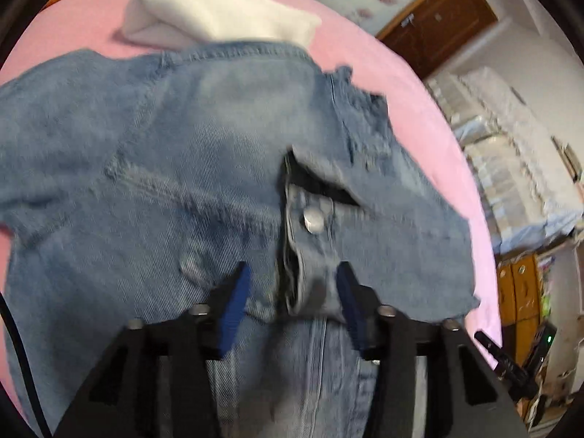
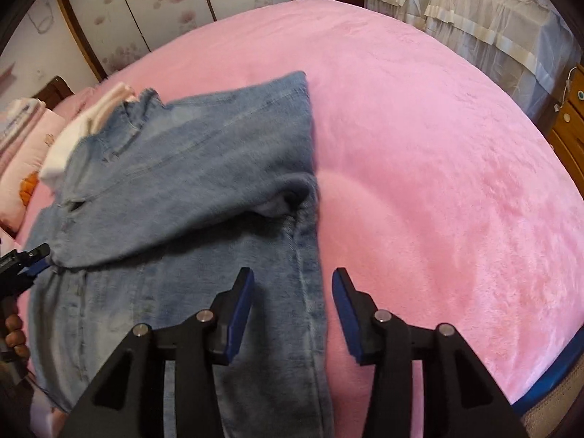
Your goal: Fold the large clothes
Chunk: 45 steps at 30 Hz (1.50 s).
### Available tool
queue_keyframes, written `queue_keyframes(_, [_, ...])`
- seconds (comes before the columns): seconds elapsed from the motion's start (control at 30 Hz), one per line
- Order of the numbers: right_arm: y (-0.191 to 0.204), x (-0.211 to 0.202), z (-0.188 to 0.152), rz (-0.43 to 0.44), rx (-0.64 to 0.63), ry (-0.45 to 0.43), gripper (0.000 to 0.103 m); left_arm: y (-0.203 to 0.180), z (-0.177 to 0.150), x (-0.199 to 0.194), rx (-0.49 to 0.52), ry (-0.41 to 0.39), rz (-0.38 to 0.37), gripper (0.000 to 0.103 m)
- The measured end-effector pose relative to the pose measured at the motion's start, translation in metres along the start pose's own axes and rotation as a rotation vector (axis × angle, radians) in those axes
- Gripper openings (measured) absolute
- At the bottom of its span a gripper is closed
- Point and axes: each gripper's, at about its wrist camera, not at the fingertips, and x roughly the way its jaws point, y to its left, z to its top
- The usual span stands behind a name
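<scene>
On the pink bed (image 2: 419, 146), both tools (image 1: 294, 292) (image 2: 292, 299) hover released over the denim jacket (image 2: 189, 168).

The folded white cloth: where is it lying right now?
The white cloth lies on the pink blanket at the far end of the denim jacket, its near edge tucked under the denim; in the right wrist view it shows at far left beside the pillows.

Bright even daylight, soft shadows, motion blur on denim jacket (image 1: 226, 182), strong fisheye bending, black vignette corners
</scene>
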Motion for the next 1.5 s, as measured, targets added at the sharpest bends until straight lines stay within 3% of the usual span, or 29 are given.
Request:
queue_keyframes(0.17, [0.023,-0.005,0.019,0.029,-0.03,-0.053,0.045,0.003,0.051,0.02,-0.07,-0.006,-0.098,0.052])
queue_keyframes(0.37, [0.036,-0.002,0.03,0.043,-0.046,-0.061,0.045,0.001,0.099,0.071,-0.119,0.087,-0.104,0.051])
queue_keyframes(0.47, [0.035,-0.001,0.033,0.029,-0.054,-0.066,0.045,-0.003,0.101,0.098,-0.081,0.178,-0.074,0.035])
queue_keyframes(0.7, [0.017,0.002,0.062,0.033,-0.022,-0.079,0.045,0.003,0.091,0.105,-0.071,0.219,-0.166,0.036])
queue_keyframes(0.87, [0.008,0.024,0.102,0.029,-0.039,-0.07,0.047,0.002,0.09,0.107,-0.068,0.237,-0.175,0.035])
queue_keyframes(0.97, [0.0,0.046,0.129,0.031,-0.032,-0.057,0.051,-0.011,0.088,0.106,0.007,0.237,-0.132,0.014])
queue_keyframes(1.07, [-0.005,0.075,0.152,0.006,-0.03,-0.03,0.051,-0.036,0.086,0.097,0.089,0.197,-0.043,0.01])
queue_keyframes(1.2, [-0.013,0.116,0.17,-0.002,-0.004,0.037,0.05,-0.074,0.092,0.072,0.189,0.122,-0.017,0.009])
queue_keyframes(1.27, [-0.014,0.126,0.172,0.015,-0.012,0.05,0.034,-0.096,0.1,0.06,0.25,0.07,0.004,0.009])
queue_keyframes(1.3, [-0.012,0.127,0.172,-0.002,-0.034,0.047,0.014,-0.104,0.104,0.054,0.276,0.043,0.011,0.008])
queue_keyframes(1.43, [-0.012,0.11,0.175,-0.012,-0.025,-0.059,0.012,-0.129,0.125,0.039,0.352,-0.076,0.056,0.008])
queue_keyframes(1.5, [-0.014,0.109,0.175,-0.017,0.006,-0.093,0.012,-0.124,0.135,0.044,0.338,-0.108,0.106,0.008])
